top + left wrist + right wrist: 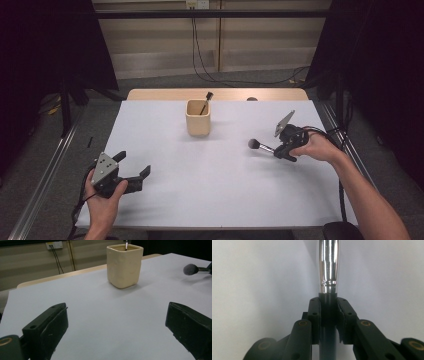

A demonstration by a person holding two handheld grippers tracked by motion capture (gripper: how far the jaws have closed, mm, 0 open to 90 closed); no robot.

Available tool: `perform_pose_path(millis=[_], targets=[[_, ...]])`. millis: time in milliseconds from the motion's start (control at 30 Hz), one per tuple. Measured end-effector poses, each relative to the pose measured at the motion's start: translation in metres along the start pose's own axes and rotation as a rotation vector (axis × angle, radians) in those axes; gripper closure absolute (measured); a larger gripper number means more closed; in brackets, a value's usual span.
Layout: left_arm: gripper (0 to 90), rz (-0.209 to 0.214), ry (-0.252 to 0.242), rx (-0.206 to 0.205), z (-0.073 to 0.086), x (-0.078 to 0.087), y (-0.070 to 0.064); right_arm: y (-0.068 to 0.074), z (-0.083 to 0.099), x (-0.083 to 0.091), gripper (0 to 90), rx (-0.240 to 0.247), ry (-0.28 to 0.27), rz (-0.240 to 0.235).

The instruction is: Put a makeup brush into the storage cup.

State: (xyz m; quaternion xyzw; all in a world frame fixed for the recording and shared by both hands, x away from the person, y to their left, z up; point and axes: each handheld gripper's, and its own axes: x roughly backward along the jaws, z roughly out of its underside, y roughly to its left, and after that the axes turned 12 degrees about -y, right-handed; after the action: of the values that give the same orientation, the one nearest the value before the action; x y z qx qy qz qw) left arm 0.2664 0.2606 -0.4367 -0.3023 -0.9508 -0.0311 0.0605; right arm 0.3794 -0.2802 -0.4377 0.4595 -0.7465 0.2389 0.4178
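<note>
Your right tongs (276,148) grip a brush (260,145) by its handle. Your left tongs (134,166) gape wide above the bench (210,185), facing the cup (198,118).

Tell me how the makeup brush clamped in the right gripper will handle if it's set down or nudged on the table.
The brush looks stiff: its handle juts straight from the right gripper without sagging. The round, shiny metal ferrule suggests it may roll when released and could slip in a loose grip. Its slim build hints that it is light, so a nudge would probably shift it easily.
</note>
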Motion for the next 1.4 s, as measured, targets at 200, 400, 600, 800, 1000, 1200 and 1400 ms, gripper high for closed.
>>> perform_pose_path(millis=[200,400,600,800,1000,1200,1400], targets=[[4.3,-0.003,0.003,0.000,0.000,0.000,0.000,0.008,0.004,0.005,75.5,-0.056,-0.110,0.035],[4.4,-0.010,0.004,-0.002,0.000,0.001,0.001,0.013,0.007,0.008,75.5,-0.118,-0.219,0.083],[4.4,-0.001,0.001,0.002,0.000,0.000,0.000,0.018,0.014,0.007,75.5,-0.185,-0.333,0.145],[4.4,0.000,0.001,0.006,-0.001,0.000,0.000,0.027,0.020,0.007,75.5,-0.224,-0.501,0.173],[4.4,0.013,-0.006,0.012,-0.001,0.000,-0.001,0.039,0.020,0.008,75.5,-0.216,-0.570,0.193],[4.4,0.032,-0.007,0.013,-0.002,-0.001,-0.003,0.048,0.022,0.005,75.5,-0.259,-0.622,0.224],[4.4,0.069,-0.019,-0.016,-0.007,-0.004,-0.012,0.052,0.025,0.004,75.6,-0.250,-0.701,0.208]])
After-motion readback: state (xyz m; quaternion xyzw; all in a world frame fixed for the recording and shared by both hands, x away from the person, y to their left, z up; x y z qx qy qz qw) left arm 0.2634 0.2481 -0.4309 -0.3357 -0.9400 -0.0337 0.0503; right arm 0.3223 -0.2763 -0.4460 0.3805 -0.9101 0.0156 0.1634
